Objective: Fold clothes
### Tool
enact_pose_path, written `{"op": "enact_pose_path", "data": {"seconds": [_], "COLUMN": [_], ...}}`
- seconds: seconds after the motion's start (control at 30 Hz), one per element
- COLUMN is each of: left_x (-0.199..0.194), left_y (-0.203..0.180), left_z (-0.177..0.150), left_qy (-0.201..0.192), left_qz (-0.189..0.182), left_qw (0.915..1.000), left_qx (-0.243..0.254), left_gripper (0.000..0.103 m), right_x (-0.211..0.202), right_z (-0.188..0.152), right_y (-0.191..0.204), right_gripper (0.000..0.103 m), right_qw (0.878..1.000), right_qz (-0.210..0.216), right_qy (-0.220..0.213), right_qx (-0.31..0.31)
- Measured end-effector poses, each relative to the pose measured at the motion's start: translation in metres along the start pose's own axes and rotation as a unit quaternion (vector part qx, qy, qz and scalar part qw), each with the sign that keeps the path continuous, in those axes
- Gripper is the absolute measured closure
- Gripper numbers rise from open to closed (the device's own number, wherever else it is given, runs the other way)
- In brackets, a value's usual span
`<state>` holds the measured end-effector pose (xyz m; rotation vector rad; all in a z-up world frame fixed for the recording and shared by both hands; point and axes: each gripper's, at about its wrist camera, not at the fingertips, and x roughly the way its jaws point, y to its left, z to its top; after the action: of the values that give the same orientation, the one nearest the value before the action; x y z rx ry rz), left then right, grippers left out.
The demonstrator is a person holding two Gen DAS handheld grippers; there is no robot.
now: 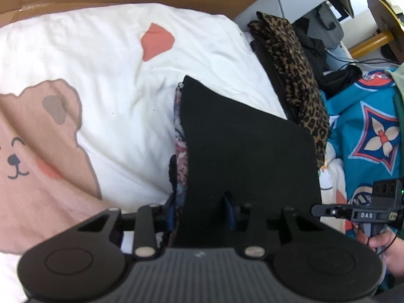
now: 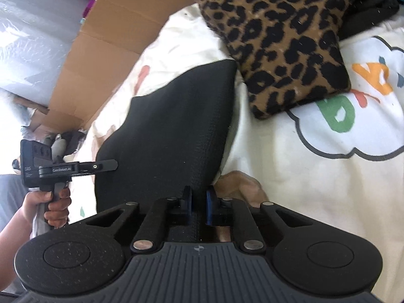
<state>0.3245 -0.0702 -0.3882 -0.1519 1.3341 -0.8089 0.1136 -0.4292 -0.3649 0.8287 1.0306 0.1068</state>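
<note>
Right hand-held gripper [image 2: 198, 199]: its blue pads are drawn close together and clamped on the near edge of the black garment [image 2: 171, 131].
Left hand-held gripper [image 1: 202, 214]: partly closed, with the black garment's [image 1: 242, 146] edge and a patterned layer between its fingers; the pads seem to pinch the fabric, though the cloth hides most of the contact.
Black garment: held up between the two grippers as a flat dark panel, above the bed.
Patterned fabric [image 1: 179, 136]: a blue and pink printed layer showing along the black garment's left edge in the left wrist view.
Leopard-print garment [image 2: 275, 38]: a folded piece lying on the bed just beyond the black garment, with a dark item beside it.
Bed cover [image 1: 106, 70]: white cloth with a pink bear print and a coral patch; coloured cartoon letters show in the right wrist view.
Person's hand [image 2: 56, 203]: wrapped around the handle of the left tool, seen from the right wrist camera.
Cardboard [image 2: 101, 45]: brown sheets standing at the far edge of the bed.
</note>
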Motion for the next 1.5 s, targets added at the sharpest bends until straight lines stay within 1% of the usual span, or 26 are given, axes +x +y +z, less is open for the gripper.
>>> {"op": "enact_pose_path", "data": {"seconds": [0.03, 0.07, 0.13, 0.23, 0.27, 0.33, 0.4, 0.43, 0.47, 0.5, 0.53, 0.73, 0.87, 1.0, 1.07, 1.2, 1.37, 1.5], "left_x": [0.002, 0.004, 0.009, 0.015, 0.016, 0.017, 0.018, 0.018, 0.018, 0.017, 0.017, 0.015, 0.015, 0.018, 0.018, 0.017, 0.017, 0.018], "left_y": [0.001, 0.002, 0.005, 0.012, 0.015, 0.019, 0.02, 0.02, 0.02, 0.019, 0.019, 0.017, 0.021, 0.02, 0.019, 0.02, 0.021, 0.022], "left_z": [0.0, 0.001, 0.002, 0.005, 0.006, 0.006, 0.006, 0.006, 0.006, 0.006, 0.006, 0.008, 0.006, 0.006, 0.007, 0.006, 0.005, 0.005], "left_qy": [0.001, 0.002, 0.005, 0.01, 0.011, 0.009, 0.004, 0.002, 0.001, 0.001, 0.001, 0.0, -0.003, -0.003, -0.002, -0.002, -0.005, -0.008], "left_qz": [0.002, 0.004, 0.007, -0.006, -0.012, -0.026, -0.033, -0.035, -0.037, -0.041, -0.045, -0.051, -0.057, -0.057, -0.055, -0.056, -0.058, -0.061], "left_qw": [1.0, 1.0, 0.9999, 0.9998, 0.9996, 0.9991, 0.9988, 0.9987, 0.9987, 0.9985, 0.9983, 0.9982, 0.9976, 0.9976, 0.9978, 0.9977, 0.9976, 0.9973], "left_qx": [-0.001, -0.002, -0.006, -0.015, -0.021, -0.032, -0.036, -0.036, -0.036, -0.037, -0.038, -0.031, -0.039, -0.04, -0.037, -0.037, -0.037, -0.04], "left_gripper": [0.059, 0.054, 0.038, 0.031, 0.03, 0.027, 0.027, 0.029, 0.032, 0.043, 0.046, 0.052, 0.052, 0.048, 0.047, 0.047, 0.045, 0.044], "right_x": [0.0, 0.001, 0.004, 0.01, 0.012, 0.015, 0.016, 0.015, 0.014, 0.012, 0.009, -0.011, -0.016, -0.007, -0.003, -0.002, -0.002, 0.01], "right_z": [0.001, 0.001, 0.001, 0.001, 0.001, 0.001, 0.0, 0.001, 0.001, 0.001, 0.002, 0.003, 0.007, 0.009, 0.011, 0.013, 0.013, 0.012], "right_y": [0.0, 0.0, -0.004, -0.01, -0.011, -0.011, -0.01, -0.008, -0.007, -0.005, -0.003, 0.017, 0.026, 0.027, 0.024, 0.017, 0.009, -0.009], "right_gripper": [0.094, 0.091, 0.09, 0.088, 0.083, 0.076, 0.075, 0.075, 0.076, 0.077, 0.078, 0.079, 0.079, 0.077, 0.071, 0.068, 0.066, 0.066], "right_qw": [1.0, 1.0, 1.0, 1.0, 1.0, 0.999, 1.0, 1.0, 1.0, 1.0, 1.0, 0.999, 0.998, 0.997, 0.997, 0.996, 0.997, 0.999], "right_qz": [0.001, 0.001, -0.001, 0.001, 0.003, 0.009, 0.007, 0.004, 0.003, 0.001, -0.001, -0.027, -0.034, -0.042, -0.053, -0.073, -0.062, -0.028], "right_qy": [0.001, 0.001, 0.001, 0.004, 0.005, 0.009, 0.009, 0.007, 0.003, -0.001, -0.005, -0.026, -0.039, -0.04, -0.041, -0.048, -0.047, -0.038], "right_qx": [0.003, 0.006, 0.014, 0.028, 0.031, 0.031, 0.028, 0.024, 0.022, 0.02, 0.018, -0.02, -0.037, -0.042, -0.035, -0.025, -0.016, 0.012]}}
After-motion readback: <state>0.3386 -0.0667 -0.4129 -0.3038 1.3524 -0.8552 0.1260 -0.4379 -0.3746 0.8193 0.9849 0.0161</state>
